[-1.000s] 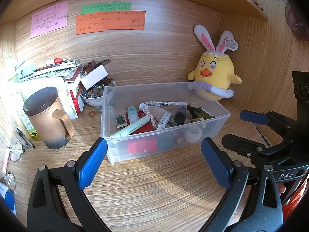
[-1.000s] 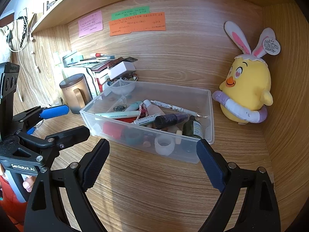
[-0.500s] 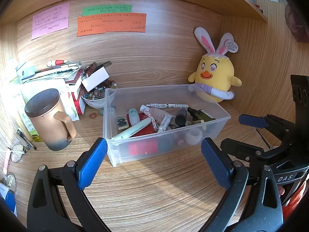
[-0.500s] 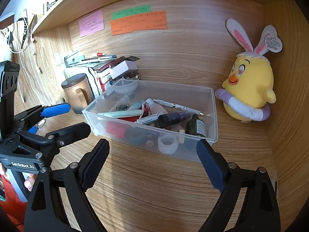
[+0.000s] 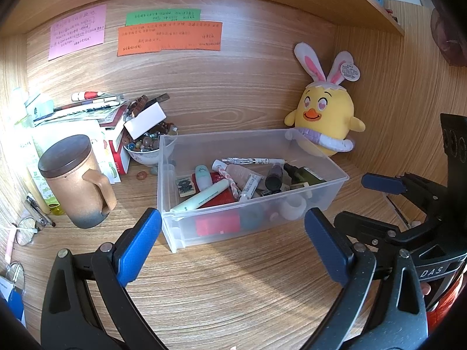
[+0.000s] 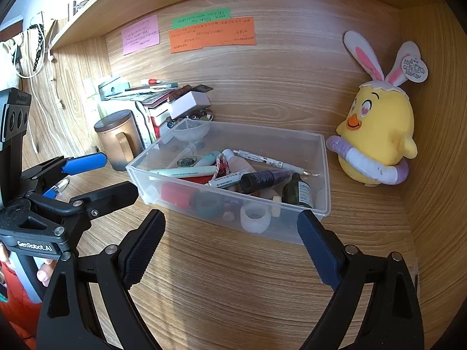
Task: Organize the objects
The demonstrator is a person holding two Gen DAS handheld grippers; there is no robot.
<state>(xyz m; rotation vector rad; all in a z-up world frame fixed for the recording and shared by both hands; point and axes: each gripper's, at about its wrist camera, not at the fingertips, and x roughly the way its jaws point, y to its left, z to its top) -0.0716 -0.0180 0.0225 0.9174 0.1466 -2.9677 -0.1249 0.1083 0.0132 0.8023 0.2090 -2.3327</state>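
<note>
The clear bin [image 5: 315,157] sits on the desk [image 5: 233,277] at twelve o'clock from both grippers, its long axis running nine to three. Left gripper [image 5: 233,248] and right gripper [image 6: 230,248] hover with jaws wide apart, empty.

You have one clear plastic bin [image 5: 321,157] of small items, one yellow plush chick [image 5: 327,116], one lidded brown mug [image 5: 77,180], one bowl of beads [image 5: 143,153], and three paper notes [image 5: 169,39] on the back wall

Beyond the left gripper [image 5: 233,242], the handwriting on the pink, green and orange paper notes [image 5: 169,33] is too small to read.
</note>
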